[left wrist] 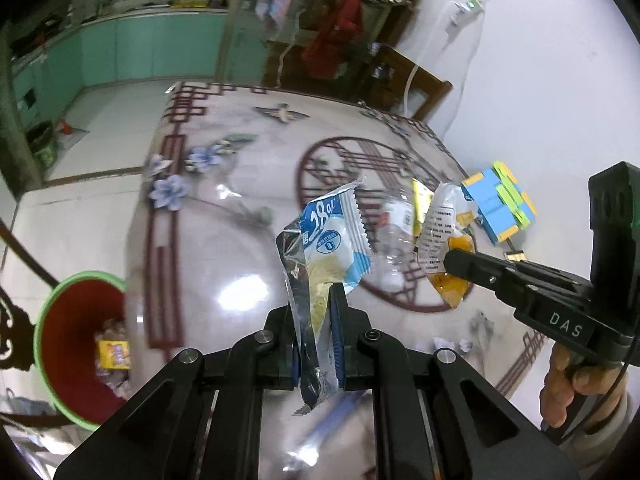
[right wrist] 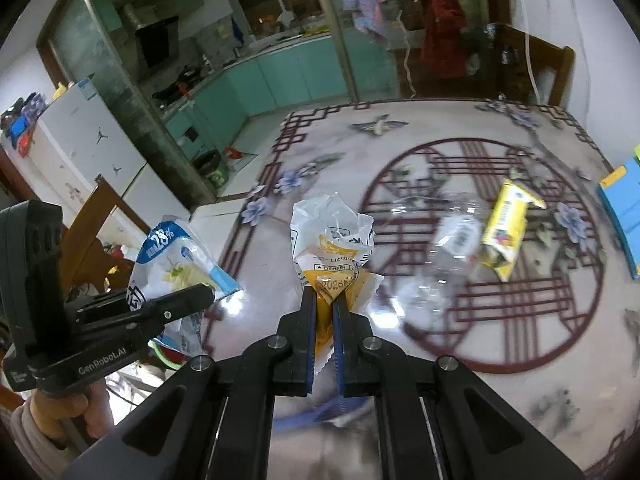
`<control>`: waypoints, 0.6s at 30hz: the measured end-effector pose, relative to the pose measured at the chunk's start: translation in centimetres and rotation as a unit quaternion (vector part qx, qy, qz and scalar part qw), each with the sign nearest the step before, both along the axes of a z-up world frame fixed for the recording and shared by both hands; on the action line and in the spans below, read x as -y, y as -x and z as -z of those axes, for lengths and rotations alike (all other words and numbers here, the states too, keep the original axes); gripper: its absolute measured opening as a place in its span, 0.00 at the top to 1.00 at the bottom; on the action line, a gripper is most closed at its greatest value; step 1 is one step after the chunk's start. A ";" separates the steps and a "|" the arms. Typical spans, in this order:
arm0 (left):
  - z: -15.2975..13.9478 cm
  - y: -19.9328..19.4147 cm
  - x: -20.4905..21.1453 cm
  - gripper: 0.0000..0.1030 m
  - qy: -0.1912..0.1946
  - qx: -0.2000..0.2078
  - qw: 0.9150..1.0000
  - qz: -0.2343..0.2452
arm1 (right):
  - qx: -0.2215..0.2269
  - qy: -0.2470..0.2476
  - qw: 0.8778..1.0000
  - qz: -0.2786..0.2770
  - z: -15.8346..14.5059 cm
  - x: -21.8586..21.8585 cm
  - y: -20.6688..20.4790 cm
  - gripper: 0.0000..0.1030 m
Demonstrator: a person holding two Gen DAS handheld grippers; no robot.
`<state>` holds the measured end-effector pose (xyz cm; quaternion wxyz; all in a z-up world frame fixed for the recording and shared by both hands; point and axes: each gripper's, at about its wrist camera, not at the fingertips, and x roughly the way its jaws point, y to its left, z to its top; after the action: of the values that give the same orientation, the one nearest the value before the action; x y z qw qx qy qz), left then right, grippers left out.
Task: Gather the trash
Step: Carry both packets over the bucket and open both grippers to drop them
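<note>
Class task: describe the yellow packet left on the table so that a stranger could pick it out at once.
Start at the table and its big red circle pattern. Inside that circle, right of a clear crushed bottle, lies the yellow packet. It alone lies loose and is all yellow; the other two wrappers are held in grippers.

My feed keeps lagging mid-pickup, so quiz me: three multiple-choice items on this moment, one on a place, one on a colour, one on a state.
1. Where is the trash bin?
A. on the table
B. on the floor beside the table's left edge
C. on a chair

2. What colour is the bin's rim?
A. green
B. yellow
C. black

3. What do the left tongs hold?
A. nothing
B. the clear plastic bottle
C. the blue-and-white wrapper

Key: 1 B, the left wrist view shows it below the table edge. 2 A, a green rim rings its red inside. 3 C, the wrapper is pinched between them; the right tongs pinch the orange-and-white wrapper.
</note>
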<state>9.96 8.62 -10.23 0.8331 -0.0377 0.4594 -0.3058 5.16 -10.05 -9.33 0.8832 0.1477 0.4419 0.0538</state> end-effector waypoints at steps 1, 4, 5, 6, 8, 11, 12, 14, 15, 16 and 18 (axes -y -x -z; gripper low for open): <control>0.0 -0.1 -0.6 0.89 0.001 0.000 1.000 -0.003 | -0.001 0.000 1.000 -0.004 0.0 -0.8 -0.4 0.95; -0.1 -0.7 -3.1 0.89 0.001 0.001 1.000 -0.017 | -0.003 0.004 1.000 -0.017 0.2 -3.5 -1.8 0.95; -0.1 -0.9 -3.7 0.89 0.001 0.001 1.000 -0.021 | -0.004 0.004 1.000 -0.021 0.3 -4.3 -2.3 0.95; 0.0 -1.1 -4.4 0.89 0.000 0.000 1.000 -0.026 | -0.005 0.004 1.000 -0.025 0.4 -5.1 -2.7 0.95; 0.3 -1.5 -6.2 0.89 -0.002 -0.002 0.999 -0.038 | -0.008 0.002 0.999 -0.037 0.8 -7.1 -3.5 0.95; 1.1 -2.3 -8.5 0.89 -0.007 -0.013 0.998 -0.056 | -0.016 -0.002 0.998 -0.055 1.4 -9.8 -4.6 0.95; 1.4 -2.5 -9.3 0.89 -0.011 -0.017 0.998 -0.063 | -0.020 -0.003 0.998 -0.063 1.7 -10.8 -5.1 0.95; 2.1 -3.0 -11.0 0.89 -0.018 -0.027 0.996 -0.079 | -0.026 -0.003 0.997 -0.074 2.2 -12.5 -5.9 0.95; 2.4 -3.2 -11.7 0.89 -0.020 -0.030 0.996 -0.086 | -0.028 -0.003 0.997 -0.079 2.4 -13.4 -6.3 0.95; 2.7 -3.4 -12.5 0.89 -0.022 -0.033 0.995 -0.094 | -0.029 -0.002 0.996 -0.082 2.5 -14.1 -6.5 0.95; 3.1 -3.8 -13.7 0.89 -0.024 -0.035 0.993 -0.107 | -0.030 0.002 0.995 -0.091 2.7 -15.6 -7.1 0.95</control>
<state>13.79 22.34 -13.34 0.8452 -0.0773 0.4887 -0.2021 12.21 5.58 -12.06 0.8610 0.1069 0.4803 0.1286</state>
